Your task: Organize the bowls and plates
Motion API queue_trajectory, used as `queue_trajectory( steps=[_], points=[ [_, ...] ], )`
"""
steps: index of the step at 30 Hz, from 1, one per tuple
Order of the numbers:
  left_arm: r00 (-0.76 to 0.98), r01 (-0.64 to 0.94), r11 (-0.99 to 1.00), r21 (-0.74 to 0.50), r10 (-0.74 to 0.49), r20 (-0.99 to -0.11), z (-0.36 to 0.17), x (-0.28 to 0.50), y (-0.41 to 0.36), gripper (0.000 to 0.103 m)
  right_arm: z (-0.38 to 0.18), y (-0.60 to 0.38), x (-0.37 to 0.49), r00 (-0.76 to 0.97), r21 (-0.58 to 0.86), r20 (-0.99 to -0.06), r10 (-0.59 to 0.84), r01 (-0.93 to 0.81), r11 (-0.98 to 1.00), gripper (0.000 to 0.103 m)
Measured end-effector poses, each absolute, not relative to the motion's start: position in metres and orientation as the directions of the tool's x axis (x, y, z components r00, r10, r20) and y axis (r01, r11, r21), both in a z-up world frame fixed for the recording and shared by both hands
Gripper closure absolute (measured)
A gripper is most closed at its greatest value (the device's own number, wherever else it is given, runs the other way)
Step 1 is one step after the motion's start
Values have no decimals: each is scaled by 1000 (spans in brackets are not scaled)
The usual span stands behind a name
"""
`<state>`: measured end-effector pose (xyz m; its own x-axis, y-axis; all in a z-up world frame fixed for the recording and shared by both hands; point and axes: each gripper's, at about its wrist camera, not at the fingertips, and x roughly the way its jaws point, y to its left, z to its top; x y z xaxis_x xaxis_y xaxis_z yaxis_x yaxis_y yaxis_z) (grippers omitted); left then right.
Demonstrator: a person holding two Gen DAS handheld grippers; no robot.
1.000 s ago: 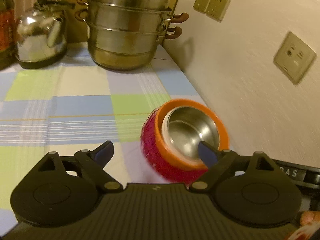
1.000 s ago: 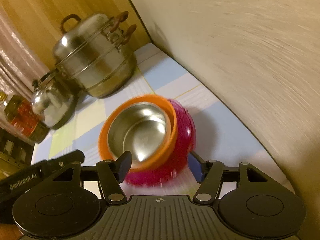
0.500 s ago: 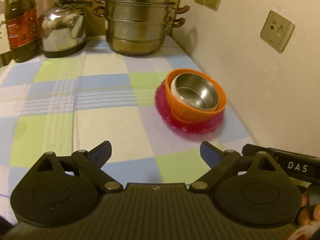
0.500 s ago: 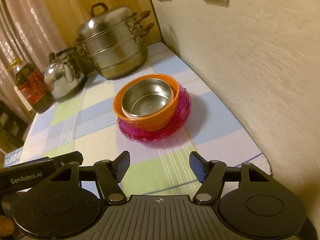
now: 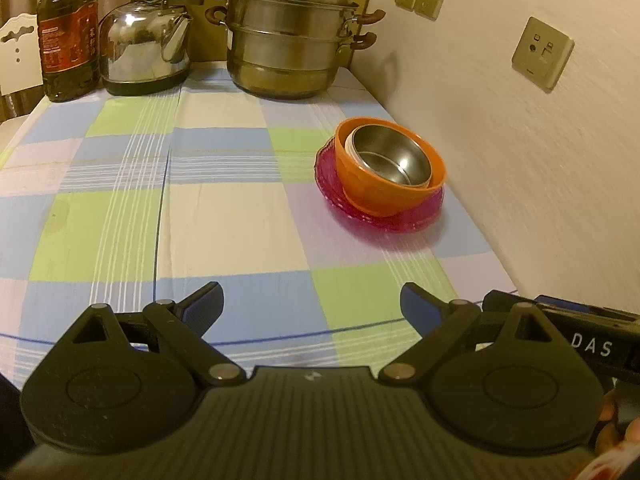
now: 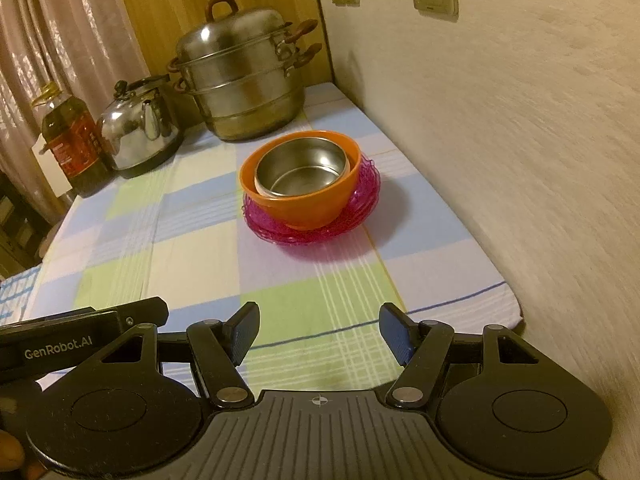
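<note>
The table, under a checked cloth of blue, green and cream, runs away from both claws to a far corner, with a pale wall along its right side. At the far end stands a tall steel steamer pot, left of it a shiny kettle, and further left a bottle of oil.

The task's things are nested in one stack on the right half of the table, near the wall. A pink plate lies flat on the cloth, an orange bowl sits on it, and a steel bowl sits inside the orange one. The stack looks tidy and upright, so the sorting seems about done.

The left claw is wide open and holds nothing. It hangs over the near edge of the table, and the stack lies ahead of it and to the right. The right claw is also wide open and empty, with the stack almost straight ahead, well apart from its tips. The right claw looks the better lined up. The stack is round, so no long axis governs a grasp.
</note>
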<state>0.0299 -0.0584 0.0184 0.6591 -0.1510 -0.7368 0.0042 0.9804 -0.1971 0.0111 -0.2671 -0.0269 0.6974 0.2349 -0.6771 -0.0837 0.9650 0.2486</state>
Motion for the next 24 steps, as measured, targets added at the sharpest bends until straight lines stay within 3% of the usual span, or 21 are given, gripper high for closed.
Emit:
queue_trajectory(
  steps=[24],
  points=[
    [671,6,983,-181,-138,-728,19,10,-62,9,-30,-264,-4,704,246,-668,239,-94,965,37]
  ],
)
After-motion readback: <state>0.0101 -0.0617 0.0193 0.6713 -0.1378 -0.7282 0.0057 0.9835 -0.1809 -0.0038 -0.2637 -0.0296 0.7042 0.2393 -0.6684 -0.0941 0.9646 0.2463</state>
